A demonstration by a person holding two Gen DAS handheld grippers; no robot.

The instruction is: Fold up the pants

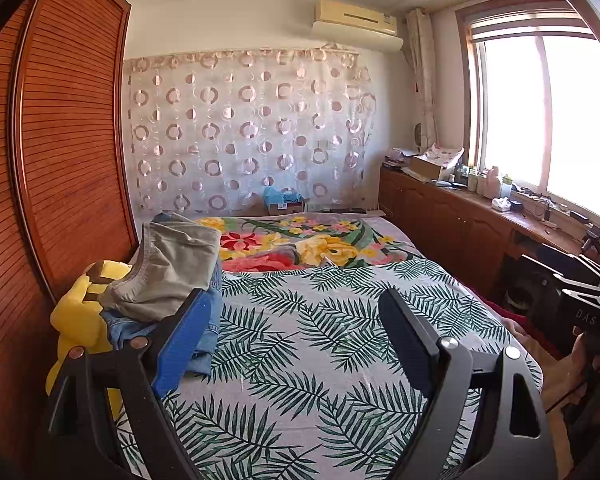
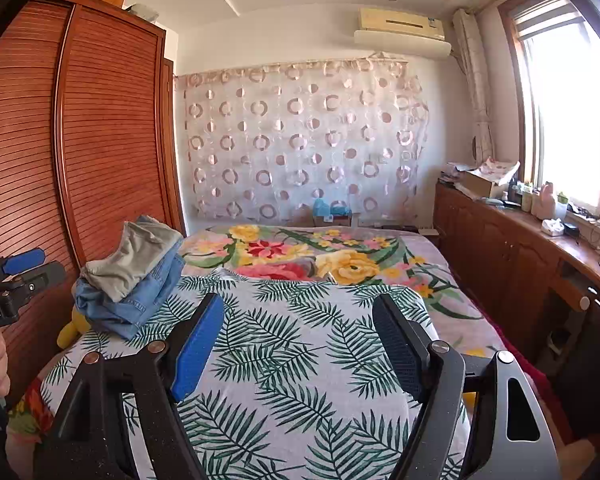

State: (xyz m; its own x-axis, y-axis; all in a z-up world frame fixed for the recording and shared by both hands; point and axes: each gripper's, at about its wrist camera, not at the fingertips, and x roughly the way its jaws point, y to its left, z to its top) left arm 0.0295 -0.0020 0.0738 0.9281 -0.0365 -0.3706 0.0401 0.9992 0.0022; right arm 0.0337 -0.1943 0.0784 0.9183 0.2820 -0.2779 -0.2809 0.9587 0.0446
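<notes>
Bedroom, leaf-print bed point(image 2: 300, 360) bare up front, both grippers empty.
Left gripper point(image 1: 296, 344) and right gripper point(image 2: 300, 344) gape wide; pants point(image 2: 132, 276) sit folded at ten o'clock, so looks mostly done.

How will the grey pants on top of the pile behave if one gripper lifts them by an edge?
The grey pants look soft and creased, so they would probably droop and unfold. They lie loose on the jeans, so they should slide off easily, perhaps dragging denim along.
</notes>
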